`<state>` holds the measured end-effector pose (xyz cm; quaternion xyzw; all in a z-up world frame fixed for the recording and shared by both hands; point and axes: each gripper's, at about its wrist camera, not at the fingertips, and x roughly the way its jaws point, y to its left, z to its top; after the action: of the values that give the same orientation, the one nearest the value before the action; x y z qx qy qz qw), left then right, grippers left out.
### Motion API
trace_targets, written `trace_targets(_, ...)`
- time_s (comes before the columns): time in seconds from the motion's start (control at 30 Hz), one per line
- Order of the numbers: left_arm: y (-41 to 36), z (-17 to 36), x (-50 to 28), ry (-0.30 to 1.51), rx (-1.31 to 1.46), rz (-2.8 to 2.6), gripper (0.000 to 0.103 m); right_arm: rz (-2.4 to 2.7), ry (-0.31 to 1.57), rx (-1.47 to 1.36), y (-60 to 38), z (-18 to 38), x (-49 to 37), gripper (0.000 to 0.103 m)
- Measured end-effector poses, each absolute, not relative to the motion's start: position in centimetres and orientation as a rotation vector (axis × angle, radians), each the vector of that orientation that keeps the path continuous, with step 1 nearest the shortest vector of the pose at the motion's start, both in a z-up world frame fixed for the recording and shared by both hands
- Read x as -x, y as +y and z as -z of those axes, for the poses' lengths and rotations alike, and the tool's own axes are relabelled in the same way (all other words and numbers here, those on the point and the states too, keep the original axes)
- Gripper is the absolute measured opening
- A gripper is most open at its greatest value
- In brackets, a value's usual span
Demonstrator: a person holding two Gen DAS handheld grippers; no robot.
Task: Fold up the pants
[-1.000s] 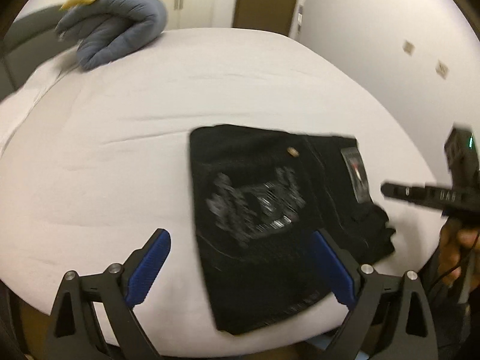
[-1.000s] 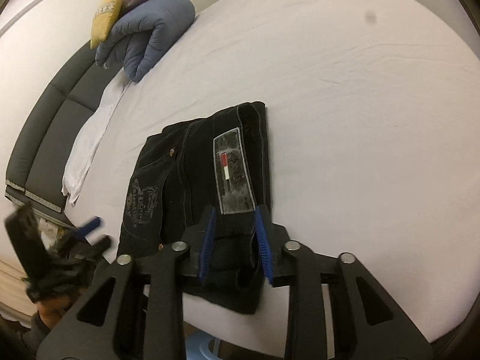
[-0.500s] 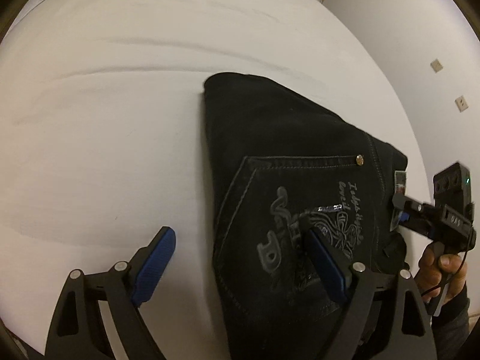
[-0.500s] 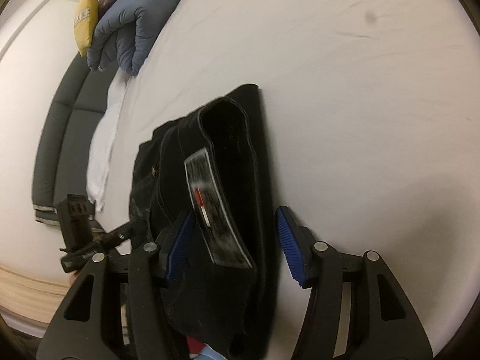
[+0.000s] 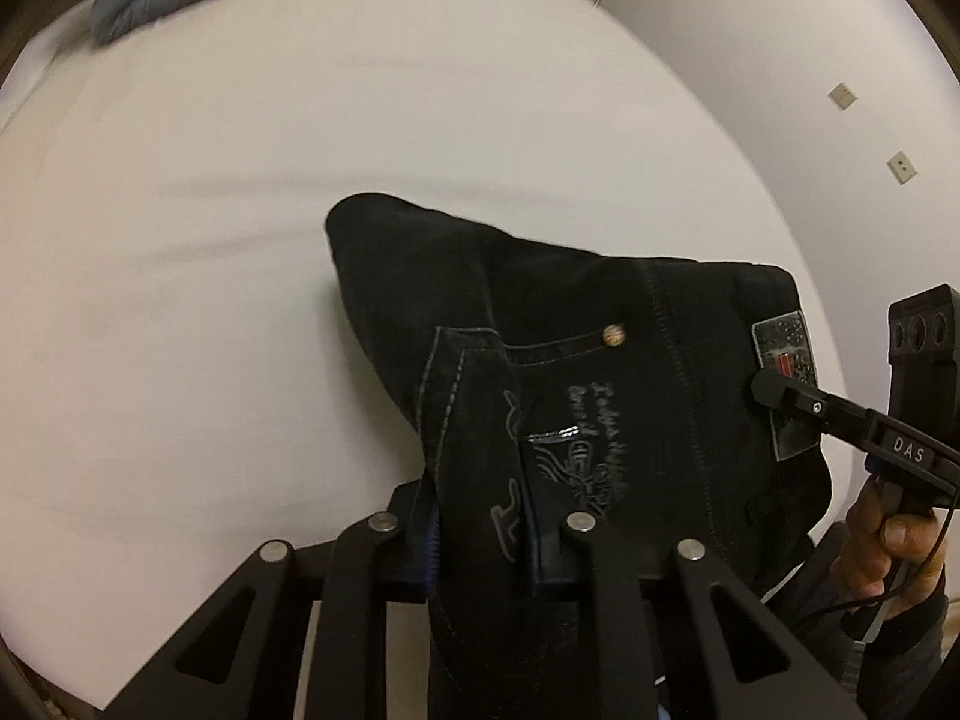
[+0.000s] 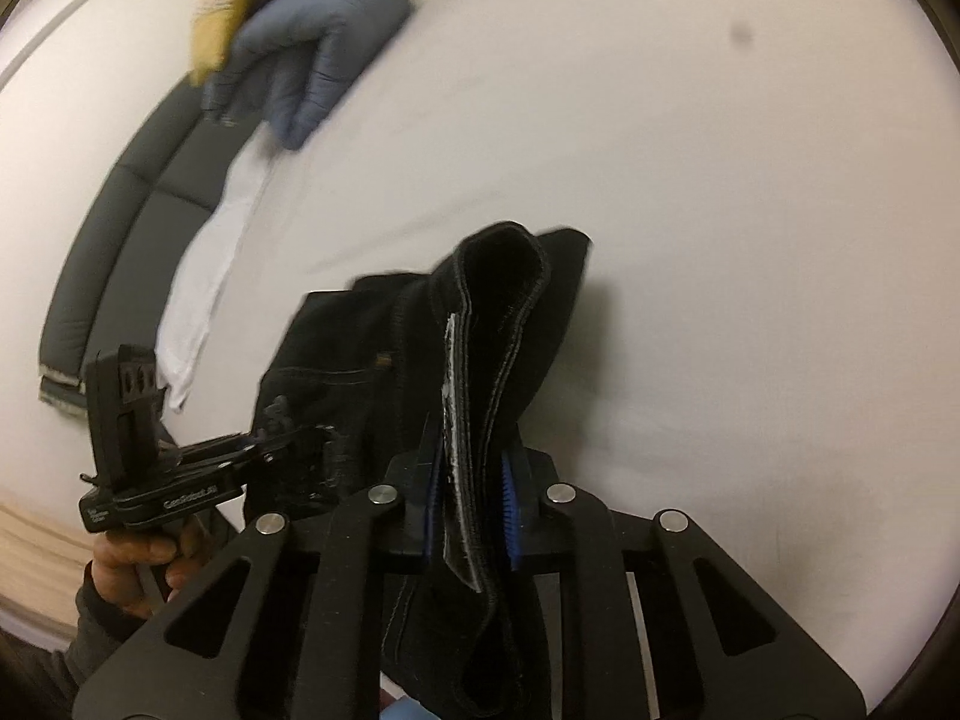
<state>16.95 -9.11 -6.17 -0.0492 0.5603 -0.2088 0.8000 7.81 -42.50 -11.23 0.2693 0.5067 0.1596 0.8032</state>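
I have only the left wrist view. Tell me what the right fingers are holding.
Observer: The right gripper is shut on the waistband of the pants, label patch folded between its fingers; its jaws have just been closing.
Operator: Now describe the left gripper from that side.
Observer: A hand grips its handle; its jaws have just been closing on the pocket side.
Operator: Report anything beyond the bed.
Observer: A dark sofa stands alongside it.
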Motion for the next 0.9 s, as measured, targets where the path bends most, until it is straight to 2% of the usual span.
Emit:
trace_targets(0.23,-12.4,1.7,-21.3,1.098,0.084,0.482,0.022,-0.338,0.977,-0.594,-46.2,6.2,-12.3,0.015)
trace_targets(0.43,-15.3,6.5,-26.2,1.161,0.044,0.458,0.023,-0.270,1.023,-0.602,-49.4,9.1,-18.3,0.015)
trace_targets(0.47,-15.7,8.0,-26.7,1.182,0.028,0.444,0.028,-0.254,1.047,-0.611,-49.8,10.8,-19.2,0.016)
trace_targets(0.5,-15.9,8.9,-27.0,1.193,0.022,0.429,0.039,-0.241,1.065,-0.620,-50.2,12.1,-19.8,0.019)
trace_targets(0.57,-15.8,10.7,-27.1,1.197,0.060,0.408,0.049,-0.172,1.107,-0.645,-51.6,15.7,-20.4,0.030)
trace_targets(0.6,-15.5,11.0,-26.7,1.181,0.081,0.403,0.053,-0.184,1.091,-0.688,-52.0,16.7,-20.3,0.031)
trace_targets(0.63,-15.3,11.0,-26.4,1.167,0.094,0.406,0.054,-0.208,1.047,-0.751,-52.7,17.2,-19.8,0.037)
trace_targets(0.67,-15.5,10.9,-26.0,1.158,0.104,0.416,0.059,-0.220,1.023,-0.776,-52.9,17.2,-19.4,0.045)
trace_targets(0.7,-15.4,10.8,-25.4,1.156,0.103,0.424,0.063,-0.219,1.005,-0.781,-53.1,17.0,-19.0,0.047)
trace_targets(0.77,-15.1,9.9,-23.9,1.132,0.072,0.416,0.064,-0.186,1.002,-0.744,-53.3,15.9,-18.3,0.057)
trace_targets(0.83,-14.6,7.4,-21.1,1.027,0.038,0.405,0.071,-0.134,0.968,-0.704,-53.7,13.9,-17.5,0.059)
trace_targets(0.9,-13.8,3.9,-17.9,0.875,-0.006,0.374,0.094,-0.089,0.867,-0.639,-53.5,10.3,-15.5,0.059)
